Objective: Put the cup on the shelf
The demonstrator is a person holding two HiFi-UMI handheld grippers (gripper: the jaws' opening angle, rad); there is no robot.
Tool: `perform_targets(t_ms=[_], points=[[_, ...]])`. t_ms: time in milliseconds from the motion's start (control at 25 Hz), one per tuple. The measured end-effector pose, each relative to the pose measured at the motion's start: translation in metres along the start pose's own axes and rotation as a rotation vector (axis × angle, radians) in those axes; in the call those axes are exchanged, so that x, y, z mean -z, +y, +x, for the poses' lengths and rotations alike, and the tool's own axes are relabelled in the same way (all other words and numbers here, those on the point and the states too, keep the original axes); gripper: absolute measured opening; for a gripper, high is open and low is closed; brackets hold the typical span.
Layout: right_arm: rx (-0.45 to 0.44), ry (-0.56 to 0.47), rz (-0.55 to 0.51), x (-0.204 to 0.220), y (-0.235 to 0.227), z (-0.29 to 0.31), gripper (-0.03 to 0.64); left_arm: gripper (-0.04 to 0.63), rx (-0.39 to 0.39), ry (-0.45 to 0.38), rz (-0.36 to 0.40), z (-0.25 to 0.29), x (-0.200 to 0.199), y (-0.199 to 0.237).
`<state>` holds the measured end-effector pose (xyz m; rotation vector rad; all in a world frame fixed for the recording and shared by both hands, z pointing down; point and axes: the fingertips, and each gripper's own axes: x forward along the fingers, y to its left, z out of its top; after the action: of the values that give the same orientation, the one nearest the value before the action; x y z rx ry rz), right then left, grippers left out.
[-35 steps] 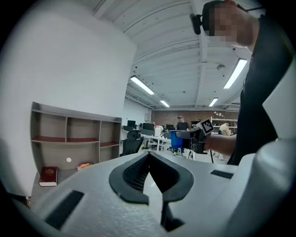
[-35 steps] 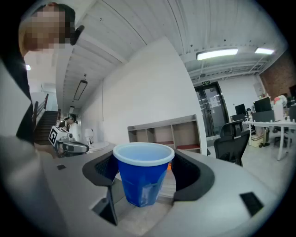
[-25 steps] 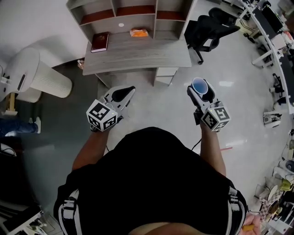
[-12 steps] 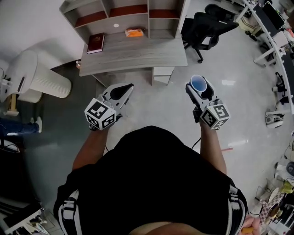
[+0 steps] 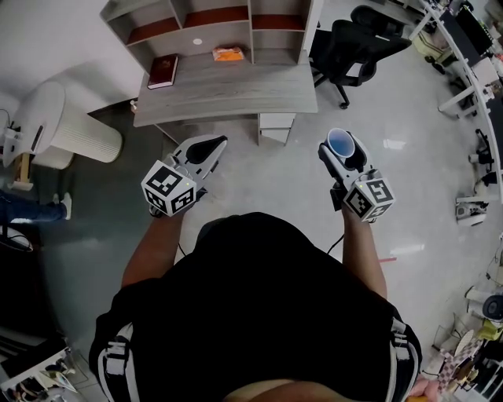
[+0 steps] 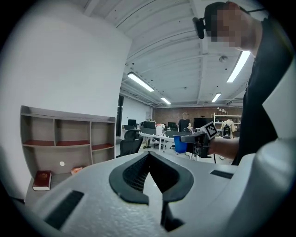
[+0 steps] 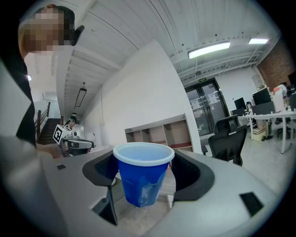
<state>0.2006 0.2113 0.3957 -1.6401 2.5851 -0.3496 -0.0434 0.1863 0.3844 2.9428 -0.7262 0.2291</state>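
A blue plastic cup (image 5: 340, 144) with a white rim stands upright between the jaws of my right gripper (image 5: 343, 149), which is shut on its sides; in the right gripper view the cup (image 7: 142, 178) fills the middle. My left gripper (image 5: 206, 148) is held at the same height to the left, its jaws shut together at the tips (image 6: 149, 158) with nothing between them. The grey shelf unit (image 5: 212, 20) with open compartments stands at the back of a grey desk (image 5: 228, 86), ahead of both grippers and well apart from them. The shelf also shows in the left gripper view (image 6: 69, 139) and the right gripper view (image 7: 159, 134).
On the desk lie a dark red book (image 5: 162, 71), an orange packet (image 5: 229, 54) and a small white disc (image 5: 197, 42). A black office chair (image 5: 354, 43) stands right of the desk. A white cylindrical appliance (image 5: 71, 129) stands to its left. More desks line the right edge.
The desk and shelf have slid slightly up and left in the head view. My left gripper has shifted a little up. The cup stays held in the right gripper.
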Motion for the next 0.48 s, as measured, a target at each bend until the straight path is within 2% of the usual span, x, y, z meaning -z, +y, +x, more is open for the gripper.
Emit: perform_targets(t_ms=[480], points=[[-0.009,0.006,0.013,0.0028,-0.0002,0.0028,0.347,0.017,-0.004,0.012,-0.001,-0.0015,0.0026,0.0035]])
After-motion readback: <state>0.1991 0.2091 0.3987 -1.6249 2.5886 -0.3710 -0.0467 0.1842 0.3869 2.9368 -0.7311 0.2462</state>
